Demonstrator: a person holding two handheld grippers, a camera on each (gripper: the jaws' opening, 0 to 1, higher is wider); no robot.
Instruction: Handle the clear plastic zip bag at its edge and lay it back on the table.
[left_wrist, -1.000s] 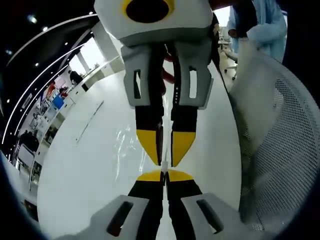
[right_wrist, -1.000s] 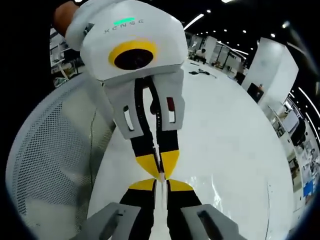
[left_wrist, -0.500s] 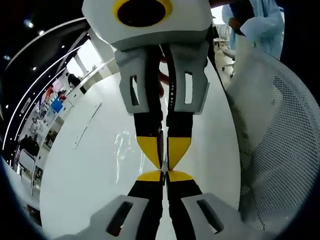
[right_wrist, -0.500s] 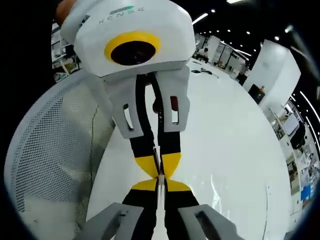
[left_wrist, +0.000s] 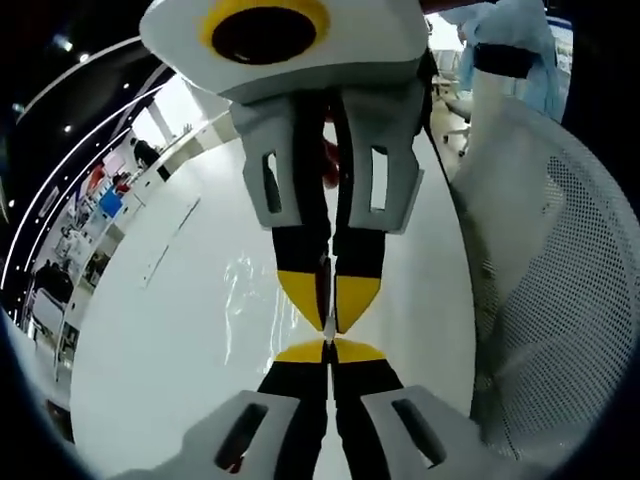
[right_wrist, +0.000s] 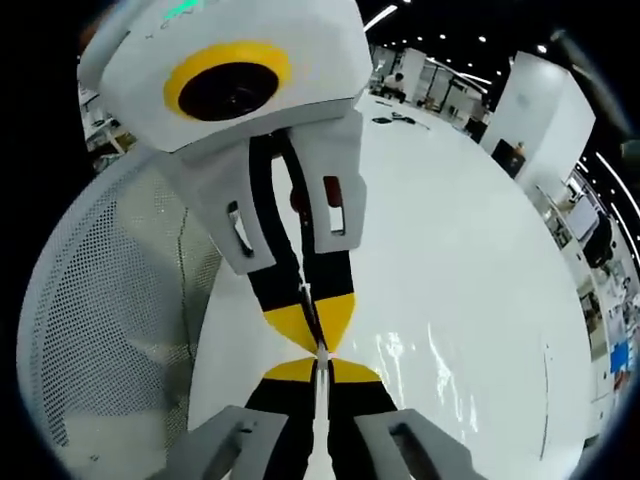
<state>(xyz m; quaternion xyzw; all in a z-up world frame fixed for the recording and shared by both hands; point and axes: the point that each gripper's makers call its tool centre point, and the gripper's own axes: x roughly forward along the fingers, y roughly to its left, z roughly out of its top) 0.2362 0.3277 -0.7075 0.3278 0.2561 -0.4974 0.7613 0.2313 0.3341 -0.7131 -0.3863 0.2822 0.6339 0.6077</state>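
Observation:
The clear plastic zip bag (left_wrist: 243, 290) shows as faint glints over the white table (left_wrist: 160, 330), and again in the right gripper view (right_wrist: 440, 365). My two grippers meet tip to tip on the bag's thin top edge. In the left gripper view, my left gripper (left_wrist: 328, 352) rises from below with its yellow-tipped jaws shut, and the right gripper (left_wrist: 328, 305) comes down from above, also shut. The right gripper view mirrors this: the right gripper (right_wrist: 322, 372) below, the left gripper (right_wrist: 315, 325) above it. A pale strip of bag edge runs between the jaws.
A white mesh chair back (left_wrist: 560, 300) stands close beside the table edge, also seen as the mesh chair back (right_wrist: 110, 330). A person in a light blue coat (left_wrist: 515, 50) is beyond it. A thin strip (left_wrist: 170, 240) lies on the table, and small dark items (right_wrist: 395, 120) at its far end.
Both grippers stay shut and tip to tip. The left gripper has tilted and come closer in the right gripper view, and the bag's glints have shifted slightly over the table.

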